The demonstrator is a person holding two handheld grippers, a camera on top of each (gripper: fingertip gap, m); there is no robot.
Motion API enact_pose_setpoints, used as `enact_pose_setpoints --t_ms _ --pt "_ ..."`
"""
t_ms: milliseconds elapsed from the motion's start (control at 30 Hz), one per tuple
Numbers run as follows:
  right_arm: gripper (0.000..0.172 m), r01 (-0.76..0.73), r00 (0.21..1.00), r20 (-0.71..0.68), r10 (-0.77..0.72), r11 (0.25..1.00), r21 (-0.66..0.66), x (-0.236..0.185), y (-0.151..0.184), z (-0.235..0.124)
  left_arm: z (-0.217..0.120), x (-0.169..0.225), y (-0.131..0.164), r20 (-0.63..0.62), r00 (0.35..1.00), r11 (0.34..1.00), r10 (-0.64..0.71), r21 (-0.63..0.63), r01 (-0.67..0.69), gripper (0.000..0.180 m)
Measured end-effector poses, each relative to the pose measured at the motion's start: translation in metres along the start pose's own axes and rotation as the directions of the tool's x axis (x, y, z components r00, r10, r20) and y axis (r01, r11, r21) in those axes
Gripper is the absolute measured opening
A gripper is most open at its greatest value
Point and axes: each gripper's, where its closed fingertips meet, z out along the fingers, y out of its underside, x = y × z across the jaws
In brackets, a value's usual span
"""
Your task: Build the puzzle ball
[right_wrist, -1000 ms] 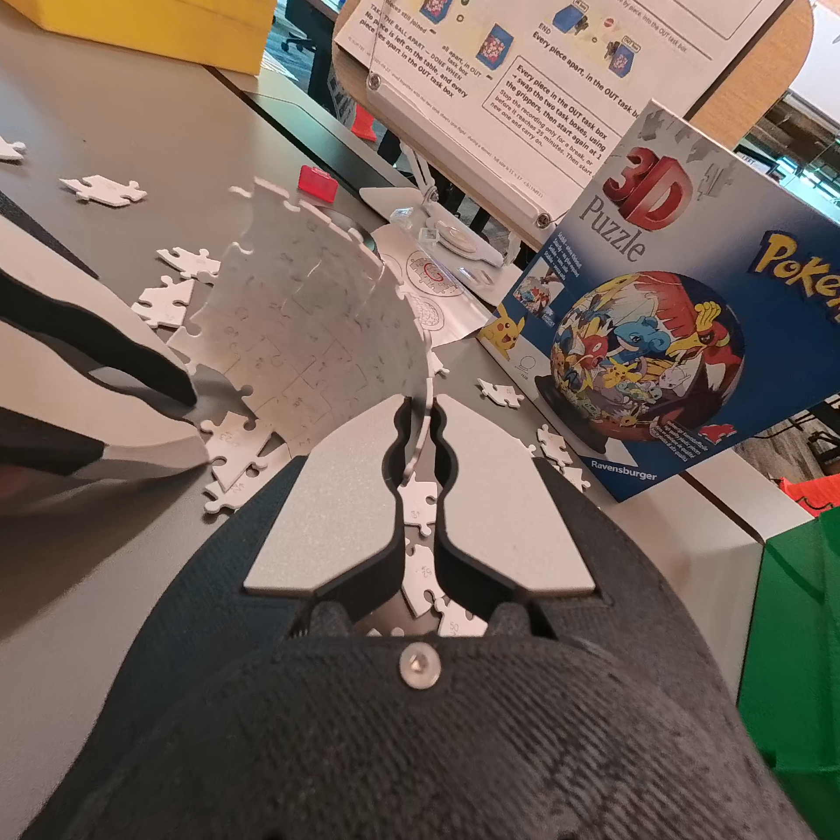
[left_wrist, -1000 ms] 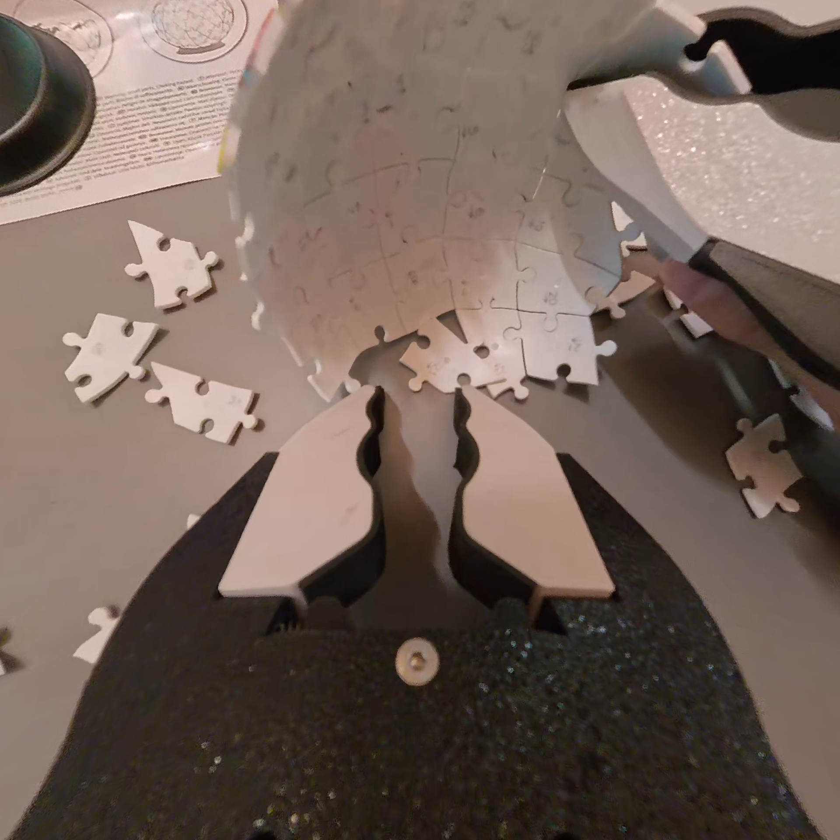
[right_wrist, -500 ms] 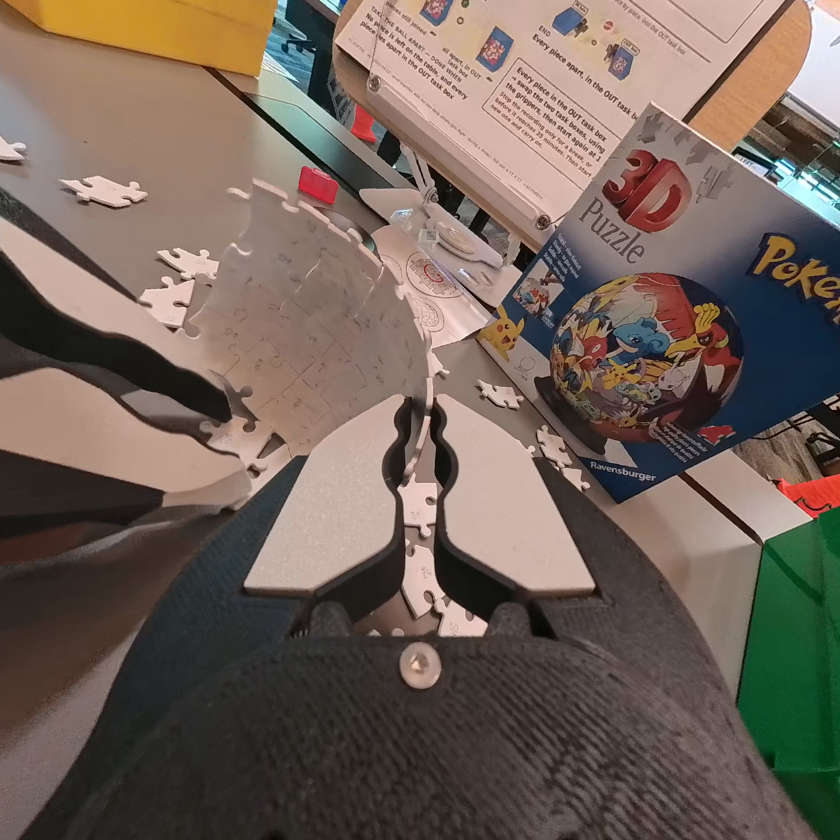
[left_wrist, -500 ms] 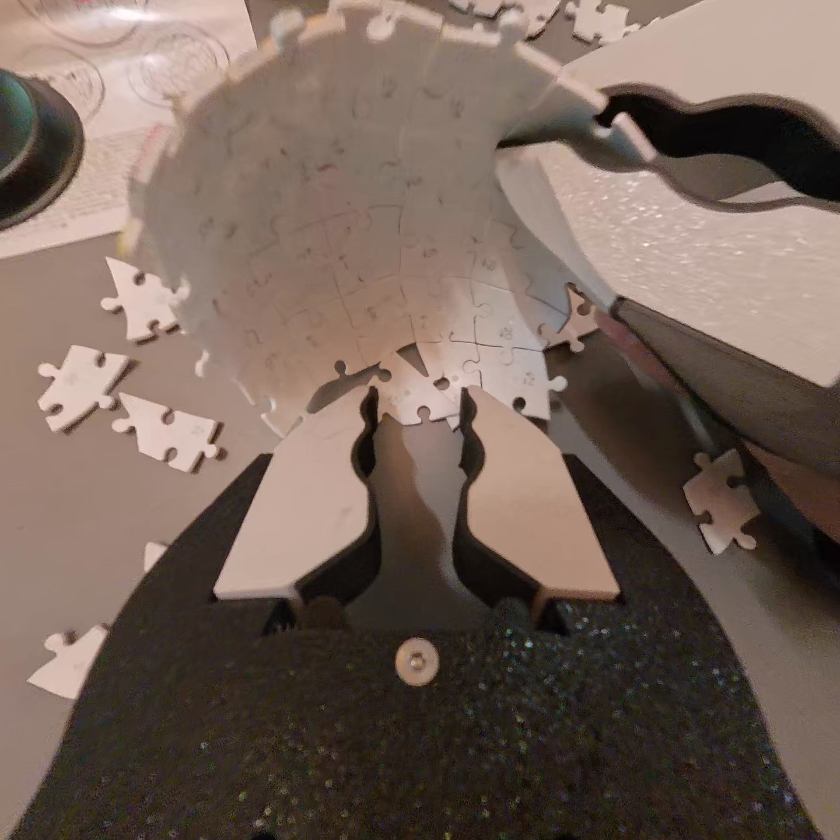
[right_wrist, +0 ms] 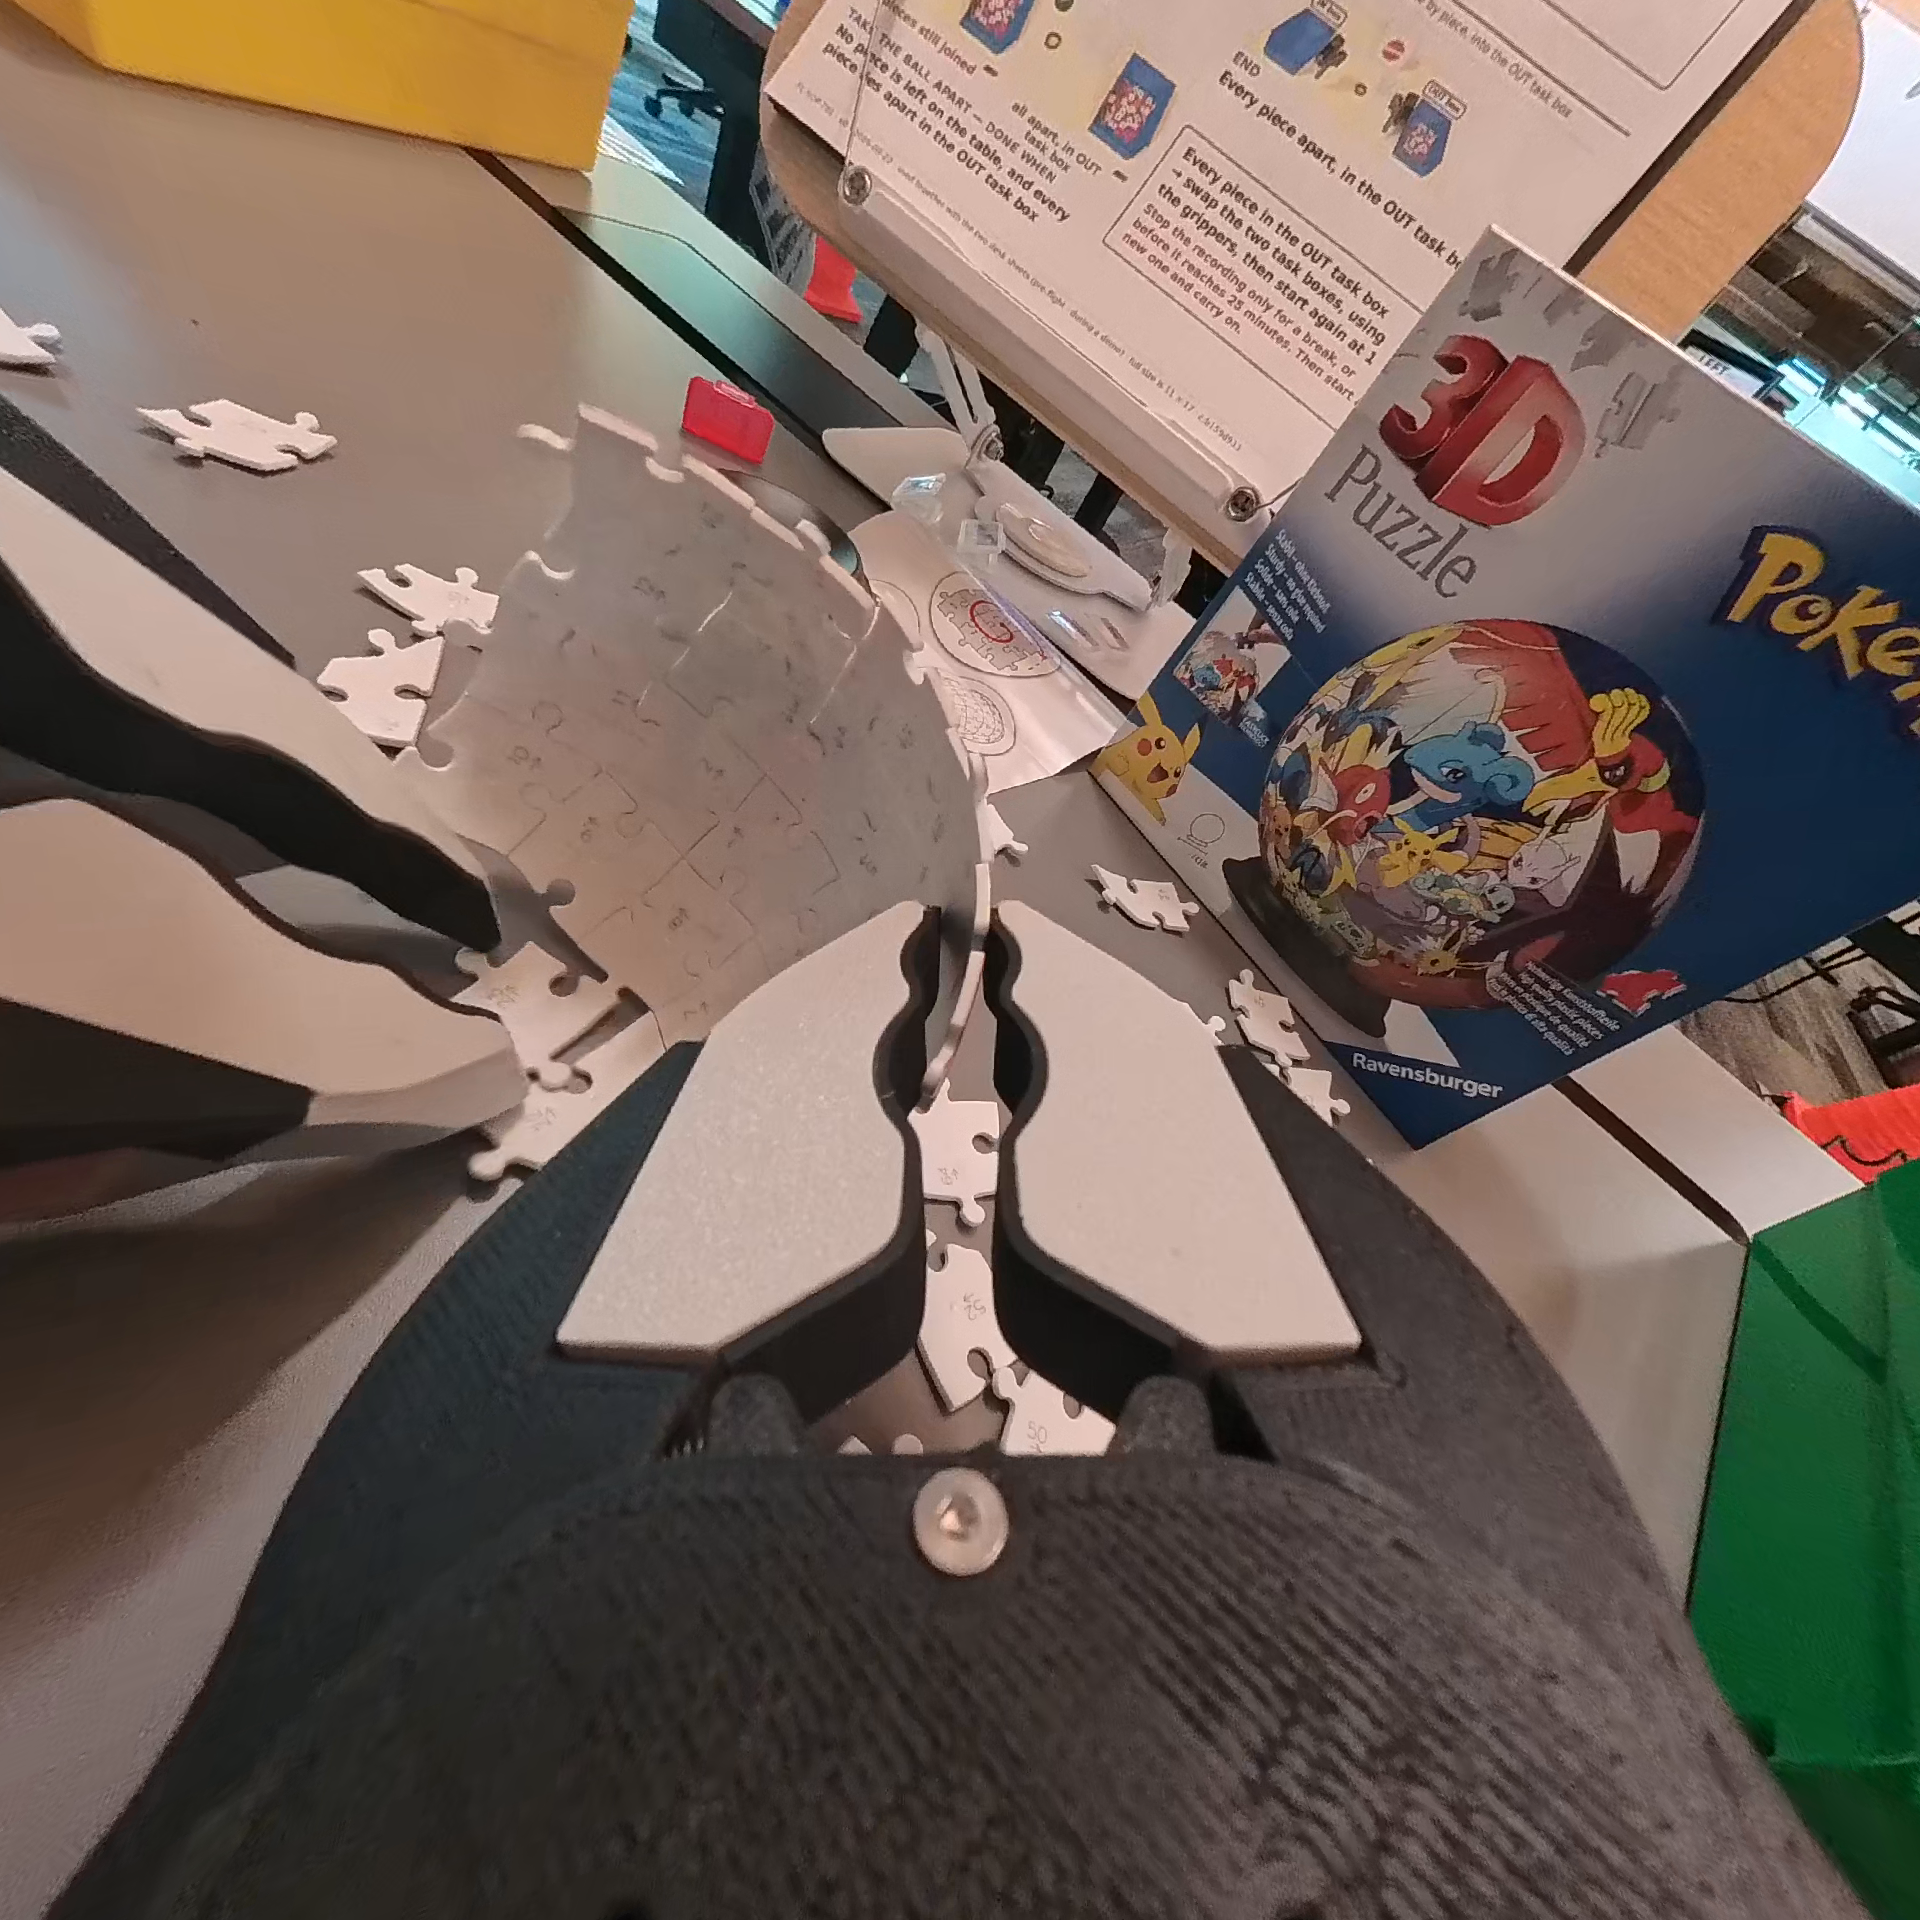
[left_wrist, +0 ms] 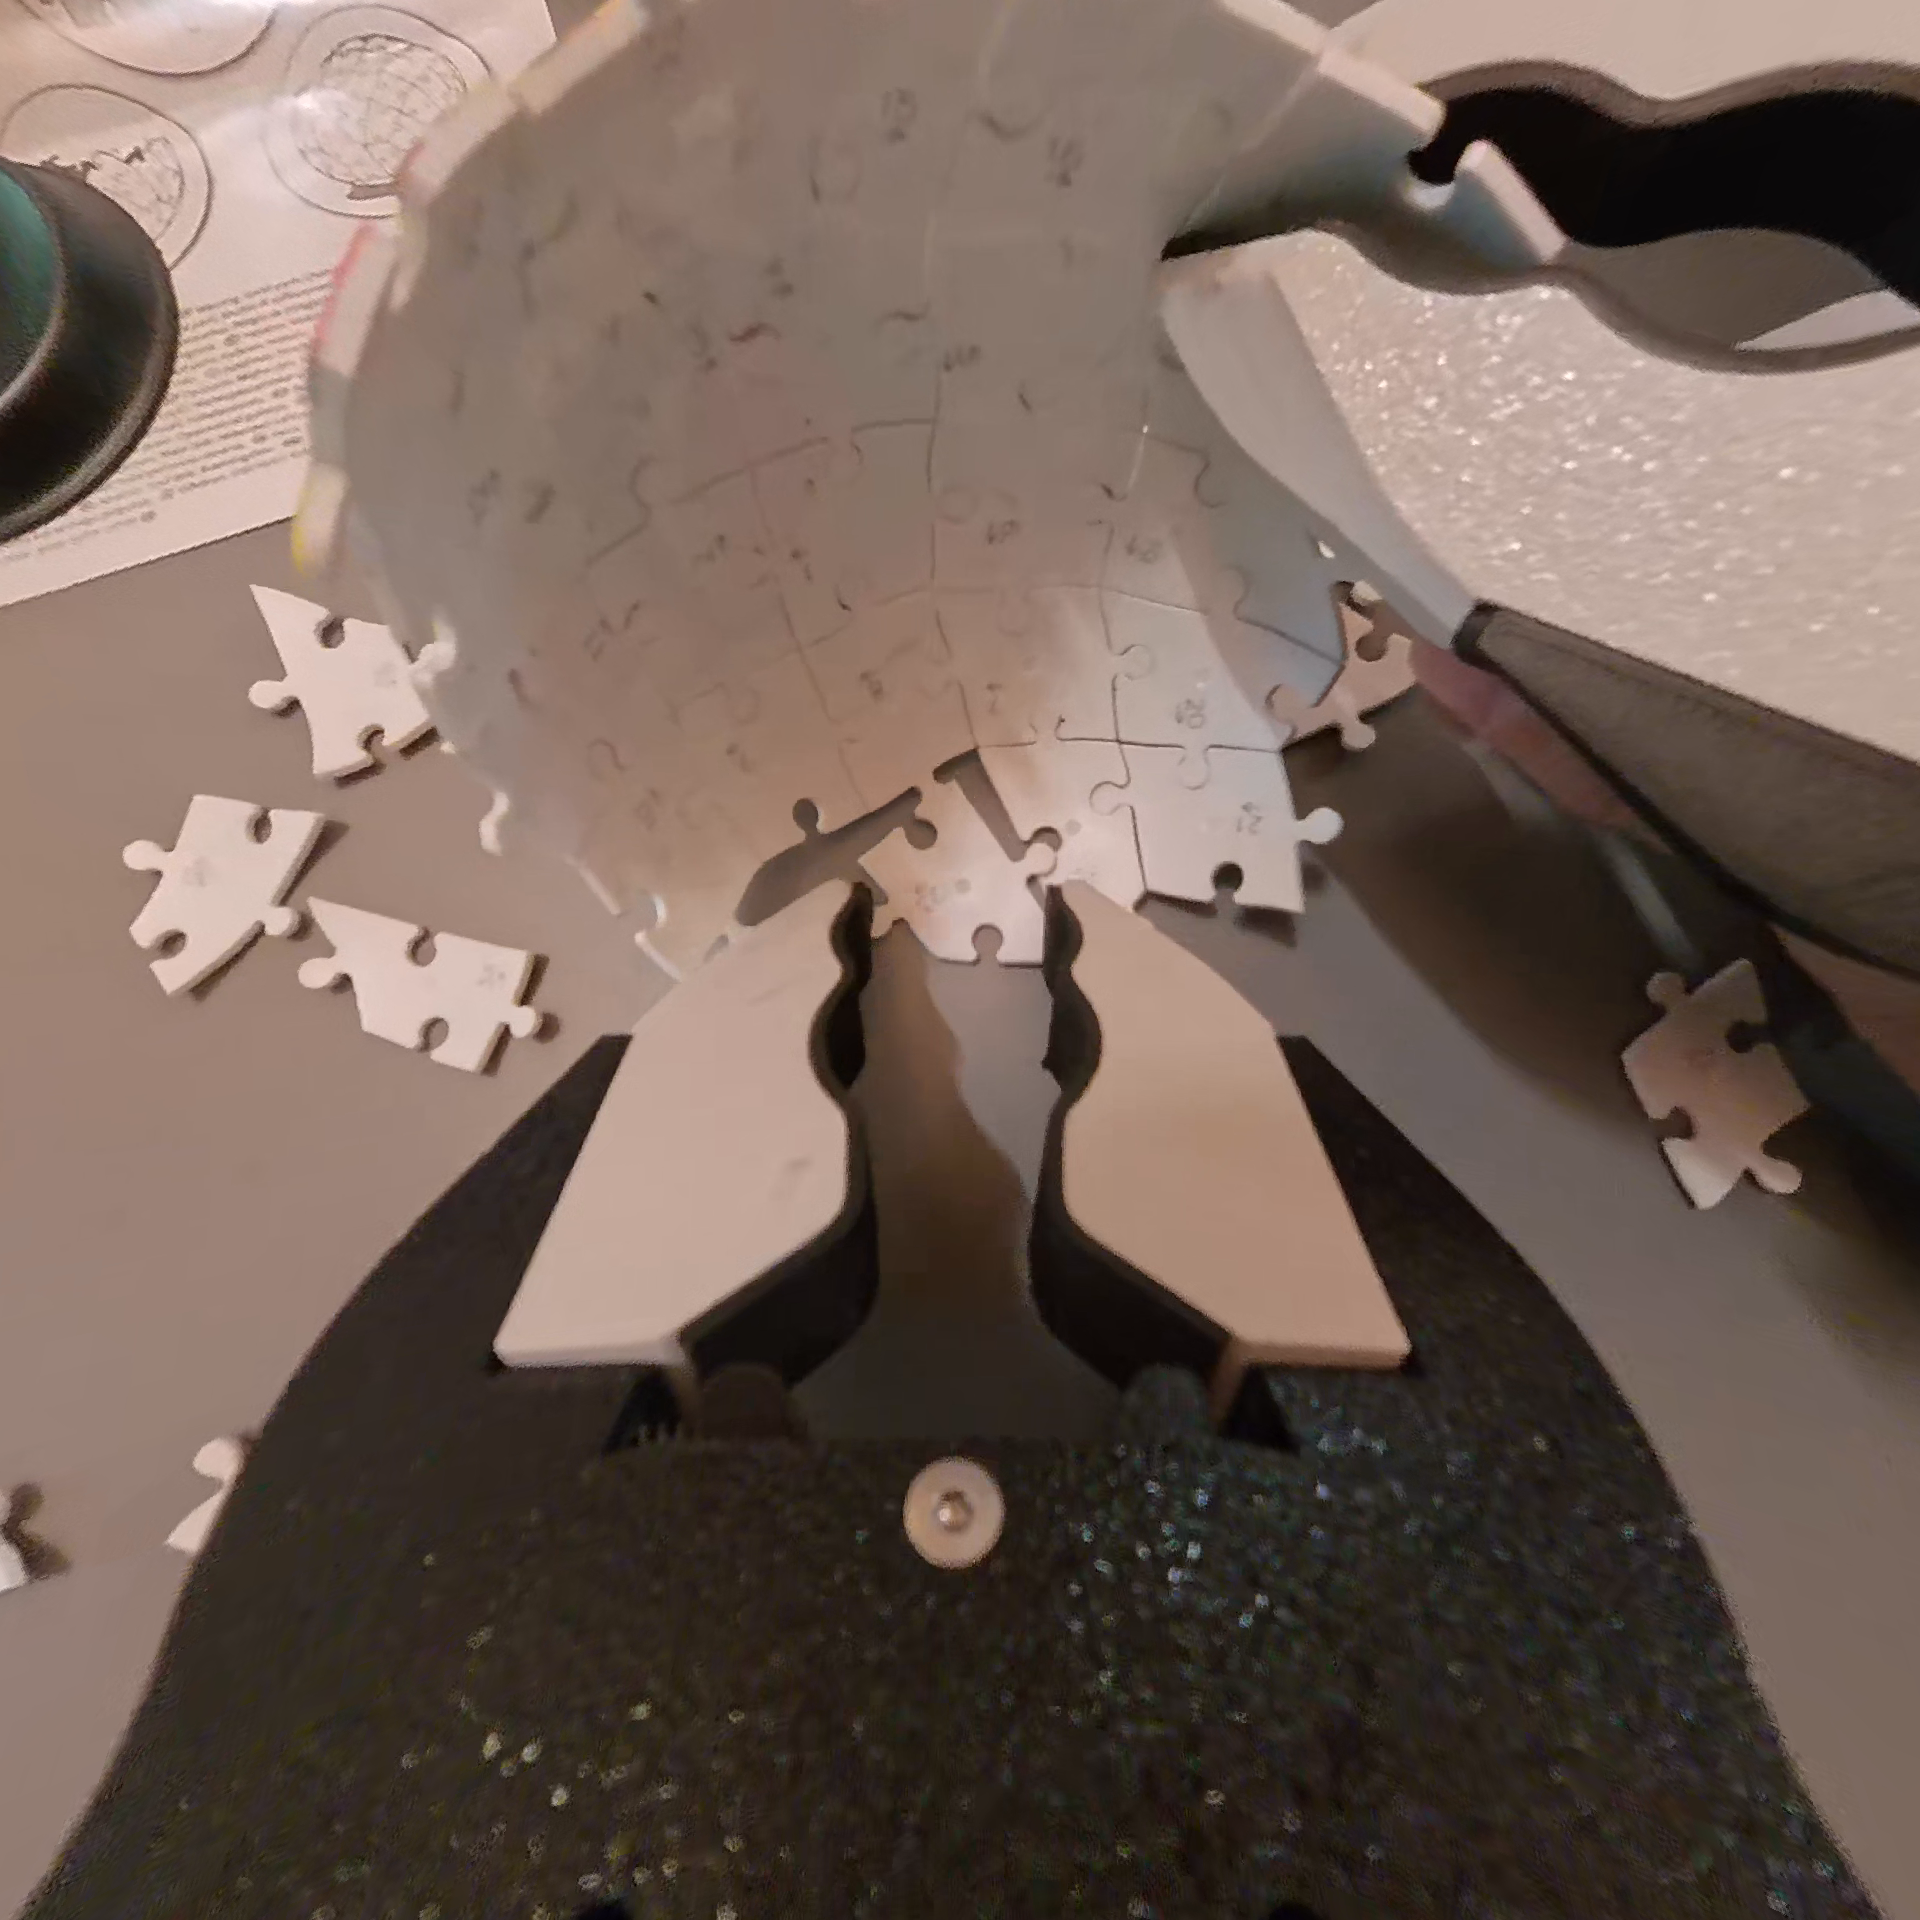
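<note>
1. Shell of curved white puzzle pieces (right_wrist: 717, 790), joined into a part-sphere, stands over the grey tabletop (right_wrist: 364, 312) with its hollow, numbered inside facing the left wrist camera.
2. The right hand-held gripper (right_wrist: 961, 935) is narrowed onto the shell's right edge, a pad pressed to each face of the thin wall.
3. The left hand-held gripper (left_wrist: 951, 914) stands partly open at the shell's near bottom rim; a half-detached piece (left_wrist: 961, 904) hangs between its fingertips, and whether the pads press on it cannot be told.
4. In the left wrist view the right hand-held gripper reaches in from the upper right, clamped on the shell's rim.
5. Loose white pieces (left_wrist: 416, 982) lie flat on the tabletop to the left of the shell, another (left_wrist: 1709, 1081) to the right, and more under the right hand-held gripper.
6. Far left lies a printed instruction sheet (left_wrist: 229, 416) with a dark round stand (left_wrist: 73, 343) on it.
7. Right of the shell stands a blue puzzle box (right_wrist: 1558, 779) with a colourful ball on it; behind it, a white sign board (right_wrist: 1143, 156).
8. A small red block (right_wrist: 724, 414) sits far on the tabletop, a yellow bin (right_wrist: 364, 62) beyond it, and a green bin (right_wrist: 1829, 1507) near right.
</note>
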Motion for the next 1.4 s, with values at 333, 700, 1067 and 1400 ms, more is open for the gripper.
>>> enact_pose_setpoints --t_ms 333,700,1067,1400 --pt "0.007 0.003 1.0 -0.001 -0.003 1.0 0.0 0.0 0.0 0.0 -0.011 -0.01 0.01 0.088 0.996 1.0 0.01 -0.021 -0.008 0.031" --pt "0.007 0.005 1.0 -0.003 -0.005 1.0 0.002 0.0 0.0 0.0 -0.006 -0.011 0.007 0.063 0.998 1.0 -0.026 -0.011 0.026 0.028" --pt "0.007 0.004 1.0 -0.003 -0.004 1.0 0.001 0.001 0.0 0.0 -0.01 -0.008 0.004 0.043 0.999 1.0 -0.002 0.011 0.002 0.025" --pt "0.007 0.002 1.0 -0.003 -0.002 1.0 -0.001 0.001 0.0 0.0 -0.002 -0.012 0.006 0.076 0.997 1.0 -0.008 -0.016 0.009 0.016"
